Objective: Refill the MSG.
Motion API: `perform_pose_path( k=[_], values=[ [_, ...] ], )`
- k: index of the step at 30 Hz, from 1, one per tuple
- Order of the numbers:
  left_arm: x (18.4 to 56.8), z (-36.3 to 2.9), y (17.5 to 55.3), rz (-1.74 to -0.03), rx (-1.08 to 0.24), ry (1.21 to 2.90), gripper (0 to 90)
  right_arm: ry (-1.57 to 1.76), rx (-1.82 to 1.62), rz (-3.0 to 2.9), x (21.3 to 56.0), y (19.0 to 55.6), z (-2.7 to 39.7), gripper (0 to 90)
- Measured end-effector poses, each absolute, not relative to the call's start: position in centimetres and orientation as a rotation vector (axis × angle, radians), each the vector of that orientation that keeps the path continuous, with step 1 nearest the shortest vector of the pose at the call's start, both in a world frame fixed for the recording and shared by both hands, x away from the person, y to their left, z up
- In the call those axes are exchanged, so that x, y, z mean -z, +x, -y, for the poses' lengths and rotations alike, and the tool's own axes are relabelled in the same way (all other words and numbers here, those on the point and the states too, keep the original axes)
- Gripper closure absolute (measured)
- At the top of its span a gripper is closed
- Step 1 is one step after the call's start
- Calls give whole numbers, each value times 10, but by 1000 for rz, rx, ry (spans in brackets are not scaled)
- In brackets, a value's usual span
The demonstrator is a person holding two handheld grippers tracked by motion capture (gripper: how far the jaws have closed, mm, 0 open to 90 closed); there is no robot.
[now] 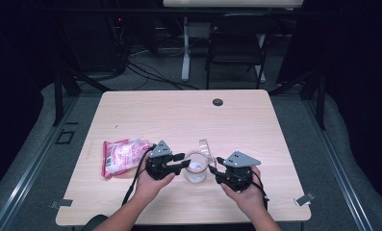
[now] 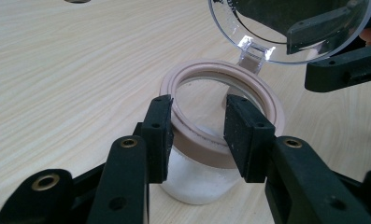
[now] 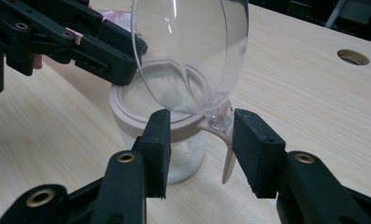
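Inspected: glass jar [image 1: 196, 169] upright on table [image 1: 256, 125], near edge, centre, between both tools. White powder at bottom. Pink ring [image 2: 220, 109] round the mouth. Clear lid [image 3: 190, 53] swung up, hinged at far side of the ring, standing tilted above the opening.

Left tool [image 1: 179, 162] at jar's left side, reaching in level. Jaws set astride the pink ring at its near arc, one pad outside, one over the mouth; contact with the ring not discernible, grasp cannot be told.

Right tool [image 1: 216, 169] at jar's right side. Jaws parted, released, flanking the hinge and pink tab [image 3: 229, 158] without pressing either.

Pink packet [image 1: 123, 156] flat on table, left of the left tool, apart from the jar. Dark grommet [image 1: 218, 102] at far edge of table.
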State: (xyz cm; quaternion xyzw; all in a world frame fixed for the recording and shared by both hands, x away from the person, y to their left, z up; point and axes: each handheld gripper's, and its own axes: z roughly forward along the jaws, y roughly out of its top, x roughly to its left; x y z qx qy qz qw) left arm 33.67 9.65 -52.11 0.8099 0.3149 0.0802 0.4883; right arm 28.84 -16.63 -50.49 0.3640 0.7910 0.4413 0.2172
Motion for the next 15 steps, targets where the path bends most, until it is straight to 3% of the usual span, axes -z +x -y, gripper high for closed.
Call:
perform_pose_path(
  k=[15],
  values=[
    [521,-96,337,-767,-194,1965,621,1056,-1239,-2170,507,292,174,614]
  ],
)
